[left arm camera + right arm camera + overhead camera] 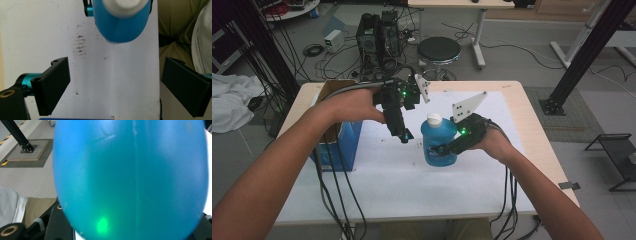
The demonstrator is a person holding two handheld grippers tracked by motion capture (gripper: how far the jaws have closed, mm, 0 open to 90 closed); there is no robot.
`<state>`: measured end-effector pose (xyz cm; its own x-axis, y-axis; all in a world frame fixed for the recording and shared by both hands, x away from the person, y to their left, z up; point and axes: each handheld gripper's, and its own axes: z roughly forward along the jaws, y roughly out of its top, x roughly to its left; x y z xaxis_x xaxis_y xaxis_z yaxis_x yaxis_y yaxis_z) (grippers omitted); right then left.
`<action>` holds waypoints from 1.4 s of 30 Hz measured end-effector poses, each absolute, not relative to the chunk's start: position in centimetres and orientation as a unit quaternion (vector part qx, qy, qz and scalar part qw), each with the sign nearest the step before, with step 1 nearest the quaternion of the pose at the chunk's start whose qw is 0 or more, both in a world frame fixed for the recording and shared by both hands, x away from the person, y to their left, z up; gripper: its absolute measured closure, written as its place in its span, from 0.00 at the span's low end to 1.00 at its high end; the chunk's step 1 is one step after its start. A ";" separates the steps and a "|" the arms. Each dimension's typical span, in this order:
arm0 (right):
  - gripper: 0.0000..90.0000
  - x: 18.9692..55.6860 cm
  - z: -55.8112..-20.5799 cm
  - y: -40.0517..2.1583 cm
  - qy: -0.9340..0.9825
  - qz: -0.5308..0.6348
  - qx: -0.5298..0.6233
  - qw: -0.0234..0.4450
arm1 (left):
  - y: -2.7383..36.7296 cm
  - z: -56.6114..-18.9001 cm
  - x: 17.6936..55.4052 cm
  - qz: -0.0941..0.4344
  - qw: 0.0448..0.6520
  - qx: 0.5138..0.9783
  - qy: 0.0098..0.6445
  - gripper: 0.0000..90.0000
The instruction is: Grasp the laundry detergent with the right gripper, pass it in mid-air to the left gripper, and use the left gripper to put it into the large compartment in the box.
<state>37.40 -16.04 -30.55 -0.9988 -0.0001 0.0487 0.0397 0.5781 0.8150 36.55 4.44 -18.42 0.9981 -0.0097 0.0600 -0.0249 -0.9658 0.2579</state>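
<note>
A blue bottle (439, 144) with a white cap (434, 119) stands upright over the white sheet, and my right gripper (443, 150) is shut on its lower body from the right. In the right gripper view the bottle (130, 177) sits close up between the black jaws of the right gripper (132, 228). My left gripper (404, 135) hangs open, pointing down, just left of the bottle and apart from it. Looking down between the jaws of the left gripper (115, 87), I see nothing held there, and the bottle (120, 23) with its cap (122, 6) lies ahead.
A white sheet (402, 175) covers the wooden table (537, 145). A cardboard box with a blue side (343, 137) stands at the table's left edge, under my left forearm. Cables trail off the front edge. A black stool (439, 50) stands beyond the table.
</note>
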 end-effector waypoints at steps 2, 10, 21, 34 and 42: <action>0.49 37.5 -30.5 -15.5 -0.887 -0.461 -0.004 0.023 | 4.2 -18.4 36.5 0.027 0.128 0.991 -0.009 0.10; 0.49 37.8 -30.2 -14.1 -0.888 -0.460 0.011 0.021 | 3.3 -18.1 36.5 0.022 0.123 0.992 -0.015 0.09; 0.49 37.9 -30.1 -13.2 -0.889 -0.458 0.006 0.025 | 2.3 -18.1 36.8 0.019 0.114 0.993 -0.005 0.10; 0.49 38.2 -29.6 -12.7 -0.891 -0.454 0.005 0.022 | 1.2 -18.8 37.1 0.016 0.102 0.995 -0.008 0.09; 0.49 38.1 -29.4 -12.7 -0.890 -0.454 0.006 0.030 | 0.9 -19.3 37.1 0.011 0.102 0.995 -0.010 0.10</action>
